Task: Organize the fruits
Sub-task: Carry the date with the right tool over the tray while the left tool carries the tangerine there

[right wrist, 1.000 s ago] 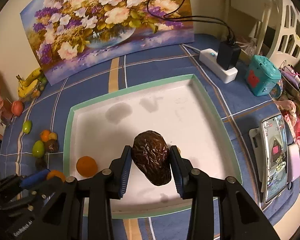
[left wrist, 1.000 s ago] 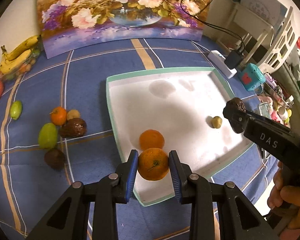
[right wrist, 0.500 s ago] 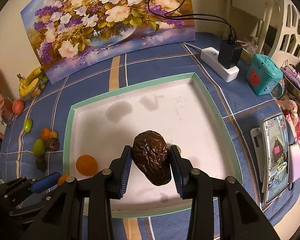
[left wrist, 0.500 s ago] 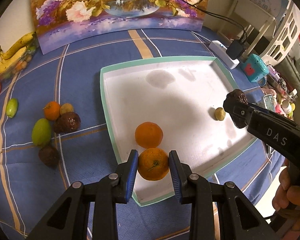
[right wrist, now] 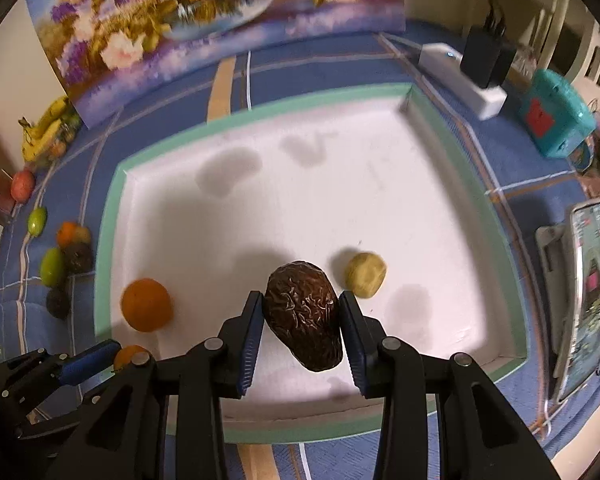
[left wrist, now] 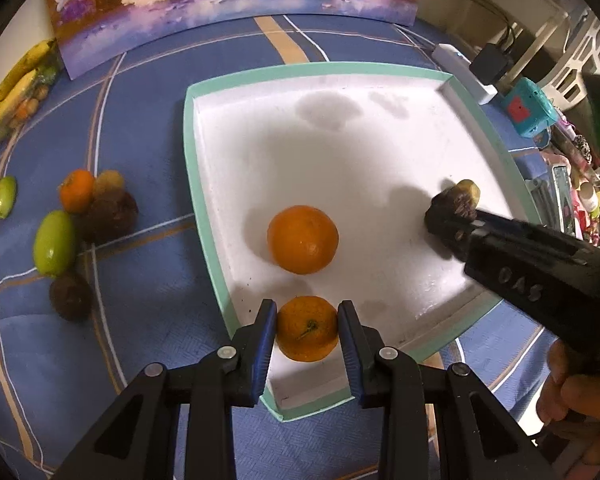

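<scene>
Left wrist: left tool (left wrist: 307, 328) clamps orange (left wrist: 307, 329); right tool (right wrist: 302, 320) grips wrinkled fruit (right wrist: 303, 314) (underside hidden)

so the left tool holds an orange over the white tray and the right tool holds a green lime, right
Not quite. The right tool holds a dark brown wrinkled fruit, not a green lime, as the right wrist view shows. The left tool does hold an orange over the white tray with a mint-green rim.

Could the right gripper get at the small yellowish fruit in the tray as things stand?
Probably not yet: the right gripper is shut on the dark wrinkled fruit. The yellowish fruit lies unobstructed just beside its right finger.
</scene>
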